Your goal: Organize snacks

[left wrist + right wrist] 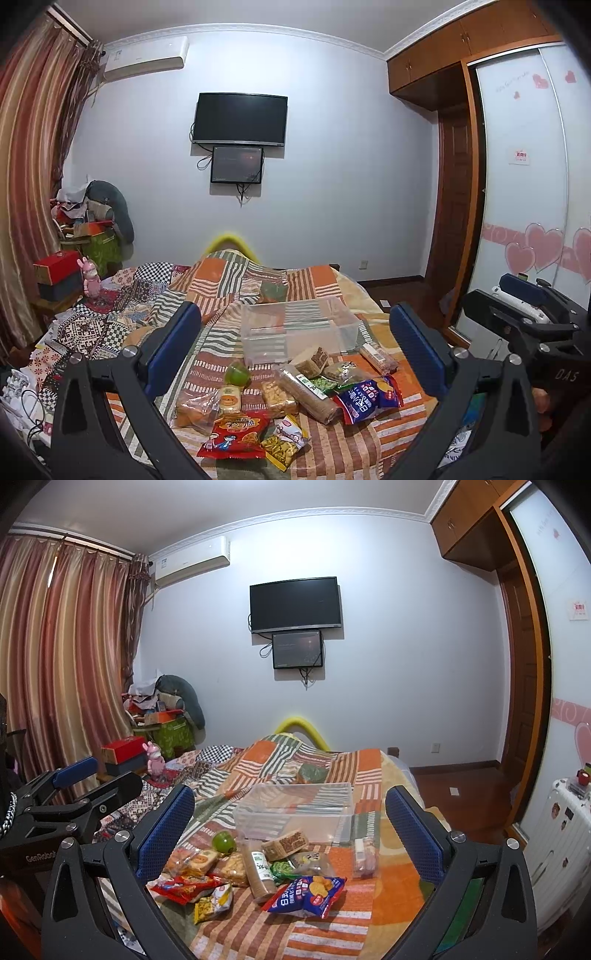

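- The left gripper (pixel 295 332) hangs above the bed with its blue-padded jaws spread wide and nothing between them.
- The right gripper (pixel 290 812) is just as wide apart and empty — it hovers beside the left one, over the same spot.
- A heap of snacks lies on the striped bedspread (pixel 332 923): a blue packet (pixel 306 890), a red packet (pixel 234 434), a yellow bag (pixel 284 445), a long tube of biscuits (pixel 308 393) and a green cup (pixel 223 842), packed close and partly overlapping.
- Just behind the heap stands a clear plastic box (pixel 299 328) — nothing lies in it.
- Two dark screens (pixel 240 120) hang on the far wall.
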`<action>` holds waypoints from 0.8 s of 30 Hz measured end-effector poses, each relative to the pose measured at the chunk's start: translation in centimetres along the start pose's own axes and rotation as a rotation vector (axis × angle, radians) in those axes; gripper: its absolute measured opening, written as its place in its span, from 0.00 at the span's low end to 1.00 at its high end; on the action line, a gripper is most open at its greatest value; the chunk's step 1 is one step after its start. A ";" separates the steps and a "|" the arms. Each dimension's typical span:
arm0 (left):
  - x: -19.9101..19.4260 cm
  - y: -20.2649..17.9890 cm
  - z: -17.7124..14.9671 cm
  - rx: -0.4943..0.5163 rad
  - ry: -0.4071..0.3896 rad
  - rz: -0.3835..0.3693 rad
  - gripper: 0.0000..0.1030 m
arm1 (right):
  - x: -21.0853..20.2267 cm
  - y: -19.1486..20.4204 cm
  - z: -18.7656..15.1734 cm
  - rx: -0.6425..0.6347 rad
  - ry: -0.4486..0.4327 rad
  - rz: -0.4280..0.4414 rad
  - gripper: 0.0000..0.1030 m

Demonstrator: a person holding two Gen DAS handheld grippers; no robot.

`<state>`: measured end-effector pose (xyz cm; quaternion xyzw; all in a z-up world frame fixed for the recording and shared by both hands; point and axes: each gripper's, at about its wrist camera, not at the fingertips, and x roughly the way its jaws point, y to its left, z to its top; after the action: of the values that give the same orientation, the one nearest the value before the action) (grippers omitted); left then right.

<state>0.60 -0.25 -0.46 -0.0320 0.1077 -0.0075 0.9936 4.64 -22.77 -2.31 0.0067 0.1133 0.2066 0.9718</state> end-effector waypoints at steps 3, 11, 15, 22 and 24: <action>0.0 0.1 0.0 -0.001 -0.001 -0.001 1.00 | 0.0 0.0 -0.1 0.003 0.000 0.001 1.00; 1.0 0.8 -0.4 0.005 0.031 0.006 0.99 | 0.9 -0.1 -0.7 0.002 0.034 0.012 1.00; 1.8 1.5 -0.9 0.014 0.059 0.024 0.87 | 1.8 -0.3 -1.3 0.003 0.070 0.020 0.99; 4.1 4.3 -2.1 0.002 0.150 0.037 0.72 | 3.8 -1.5 -2.6 0.025 0.167 0.022 0.86; 4.9 5.3 -2.6 0.015 0.180 0.048 0.71 | 4.4 -1.9 -3.0 0.026 0.194 0.007 0.83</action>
<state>4.86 4.77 -4.42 -0.0210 0.1975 0.0126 0.9800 8.62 -22.81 -6.31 -0.0005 0.2097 0.2081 0.9554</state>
